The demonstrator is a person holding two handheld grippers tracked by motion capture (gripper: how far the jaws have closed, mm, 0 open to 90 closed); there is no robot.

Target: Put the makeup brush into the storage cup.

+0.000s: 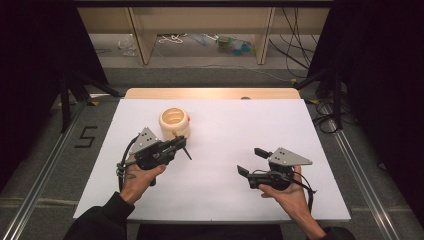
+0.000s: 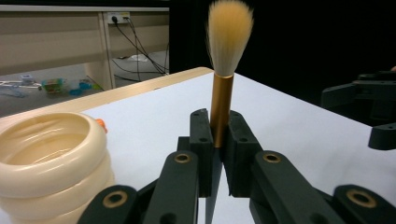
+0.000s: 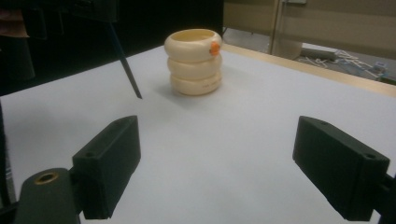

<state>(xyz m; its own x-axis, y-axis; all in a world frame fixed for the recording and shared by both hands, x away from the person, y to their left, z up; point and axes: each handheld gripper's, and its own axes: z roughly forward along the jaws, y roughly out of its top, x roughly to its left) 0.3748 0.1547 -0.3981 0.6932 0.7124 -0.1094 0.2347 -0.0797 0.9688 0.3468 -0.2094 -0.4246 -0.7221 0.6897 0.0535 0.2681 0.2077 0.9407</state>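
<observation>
One brush (image 2: 222,88) stands clamped in the left gripper (image 2: 218,140), bristles up, dark handle tip pointing down; right gripper (image 3: 219,163) gapes empty.

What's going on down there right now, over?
Left tongs shut on brush, bristles up. Right tongs open, holding nothing. Cream ringed pot beside the left tongs. Nothing in the way.

Claw (image 3: 224,163) wide open above white table (image 3: 243,135); cream ringed pot (image 3: 194,61) beyond, dark pointed stick (image 3: 125,63) beside.

white table (image 1: 300,130), black curtains (image 1: 380,75) (cabled floor (image 1: 210,62))
</observation>
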